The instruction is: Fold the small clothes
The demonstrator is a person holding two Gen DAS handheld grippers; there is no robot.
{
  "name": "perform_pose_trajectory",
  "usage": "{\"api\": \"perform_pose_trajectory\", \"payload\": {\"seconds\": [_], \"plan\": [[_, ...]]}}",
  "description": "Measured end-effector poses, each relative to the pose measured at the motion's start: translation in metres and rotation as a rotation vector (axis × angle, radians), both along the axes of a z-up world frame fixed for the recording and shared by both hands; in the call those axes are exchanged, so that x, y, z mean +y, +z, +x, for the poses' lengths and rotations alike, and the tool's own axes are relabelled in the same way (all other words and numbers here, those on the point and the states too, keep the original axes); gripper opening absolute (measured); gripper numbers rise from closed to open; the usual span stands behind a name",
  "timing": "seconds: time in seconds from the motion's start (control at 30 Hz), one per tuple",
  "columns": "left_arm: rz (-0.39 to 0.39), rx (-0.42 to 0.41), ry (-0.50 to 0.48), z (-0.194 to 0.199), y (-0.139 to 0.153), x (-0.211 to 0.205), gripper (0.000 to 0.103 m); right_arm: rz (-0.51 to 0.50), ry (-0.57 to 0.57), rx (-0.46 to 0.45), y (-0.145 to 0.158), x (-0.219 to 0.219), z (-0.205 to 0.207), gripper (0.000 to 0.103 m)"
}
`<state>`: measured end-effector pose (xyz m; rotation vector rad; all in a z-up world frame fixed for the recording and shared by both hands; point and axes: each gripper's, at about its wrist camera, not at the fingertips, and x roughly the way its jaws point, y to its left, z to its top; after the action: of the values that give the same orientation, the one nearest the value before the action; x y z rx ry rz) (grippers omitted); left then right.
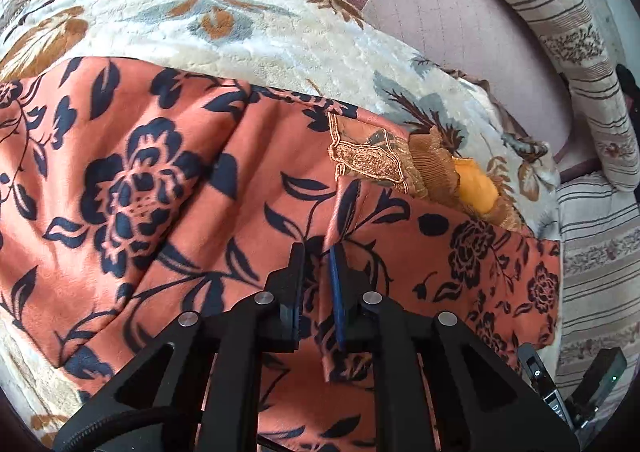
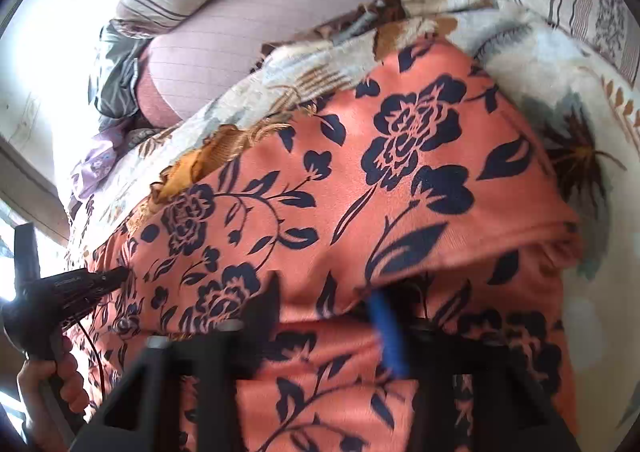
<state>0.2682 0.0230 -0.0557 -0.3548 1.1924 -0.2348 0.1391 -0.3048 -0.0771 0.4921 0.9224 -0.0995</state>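
An orange garment with dark blue flowers (image 1: 160, 191) lies spread on a cream floral blanket (image 1: 240, 31). Its brown embroidered neckline (image 1: 368, 159) and yellow lining (image 1: 478, 187) show at the right. My left gripper (image 1: 318, 260) is shut on a raised fold of the garment, just below the neckline. In the right wrist view the same garment (image 2: 400, 191) fills the middle. My right gripper (image 2: 328, 300) stands open over it, blurred, with a doubled edge of cloth lying across the gap and no pad pressing on it. The left gripper (image 2: 80, 284) shows at that view's left edge, held by a hand (image 2: 52, 376).
Striped pillows (image 1: 560, 31) line the far side, with a pink sheet (image 1: 440, 31) between them and the blanket. A grey and lilac heap of cloth (image 2: 116, 91) lies at the back left in the right wrist view. A black device with a green light (image 1: 600, 376) sits bottom right.
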Motion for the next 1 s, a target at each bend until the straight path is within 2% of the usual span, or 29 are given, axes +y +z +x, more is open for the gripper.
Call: {"api": "perform_pose_trajectory", "payload": {"seconds": [0.03, 0.1, 0.17, 0.33, 0.43, 0.53, 0.6, 0.7, 0.8, 0.83, 0.87, 0.9, 1.0], "plan": [[0.018, -0.007, -0.008, -0.006, 0.006, 0.013, 0.01, -0.042, 0.009, -0.009, 0.008, 0.007, -0.006, 0.081], [0.056, -0.017, -0.007, -0.014, 0.018, 0.041, 0.01, -0.101, 0.037, -0.031, 0.022, 0.022, -0.014, 0.081], [0.065, -0.008, 0.034, -0.02, 0.027, 0.082, 0.01, -0.131, 0.084, -0.064, 0.037, 0.043, -0.016, 0.081], [0.073, 0.019, 0.306, -0.034, 0.038, 0.217, 0.01, -0.111, 0.214, -0.155, 0.052, 0.104, -0.005, 0.081], [0.072, 0.044, 0.497, -0.046, 0.037, 0.291, 0.01, -0.145, 0.29, -0.149, 0.042, 0.139, 0.009, 0.081], [0.072, 0.043, 0.618, -0.058, 0.036, 0.345, 0.01, -0.209, 0.339, -0.146, 0.031, 0.167, 0.019, 0.082], [0.066, 0.044, 0.686, -0.063, 0.036, 0.371, 0.01, -0.243, 0.359, -0.139, 0.023, 0.179, 0.022, 0.082], [0.002, 0.043, 0.781, -0.071, 0.034, 0.404, 0.01, -0.246, 0.37, -0.133, 0.015, 0.182, 0.023, 0.082], [-0.026, 0.024, 0.853, -0.074, 0.032, 0.427, 0.01, -0.262, 0.374, -0.136, 0.012, 0.186, 0.025, 0.082], [-0.038, 0.022, 0.869, -0.074, 0.032, 0.432, 0.012, -0.275, 0.376, -0.138, 0.013, 0.187, 0.026, 0.082], [-0.061, 0.025, 0.892, -0.075, 0.028, 0.439, 0.02, -0.288, 0.378, -0.143, 0.014, 0.188, 0.026, 0.082], [-0.078, 0.025, 0.914, -0.074, 0.026, 0.446, 0.024, -0.297, 0.382, -0.148, 0.015, 0.188, 0.026, 0.083], [-0.137, 0.015, 0.982, -0.073, 0.02, 0.464, 0.026, -0.307, 0.406, -0.158, 0.019, 0.194, 0.031, 0.083]]}}
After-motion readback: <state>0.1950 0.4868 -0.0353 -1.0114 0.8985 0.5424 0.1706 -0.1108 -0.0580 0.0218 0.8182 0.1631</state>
